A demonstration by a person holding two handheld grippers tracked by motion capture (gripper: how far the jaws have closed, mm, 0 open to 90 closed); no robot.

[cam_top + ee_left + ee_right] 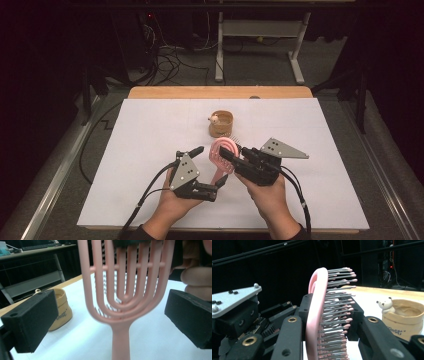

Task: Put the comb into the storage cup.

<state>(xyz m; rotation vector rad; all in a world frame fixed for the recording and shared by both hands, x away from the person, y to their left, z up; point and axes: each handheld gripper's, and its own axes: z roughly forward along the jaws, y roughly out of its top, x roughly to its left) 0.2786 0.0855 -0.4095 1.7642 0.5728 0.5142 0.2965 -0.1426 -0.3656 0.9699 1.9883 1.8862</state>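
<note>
High view: my right gripper clamps the pink hairbrush; my left gripper gapes wide around its handle, near the tan cup.

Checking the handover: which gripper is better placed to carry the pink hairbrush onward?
Right. The right gripper is shut on the hairbrush head; the left gripper stands open around the handle, not touching.

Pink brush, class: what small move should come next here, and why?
Probably draw the left gripper back from the brush. Its jaws stand wide on either side of the handle without touching it, while the right gripper is clamped on the brush head and carries it above the table.
</note>
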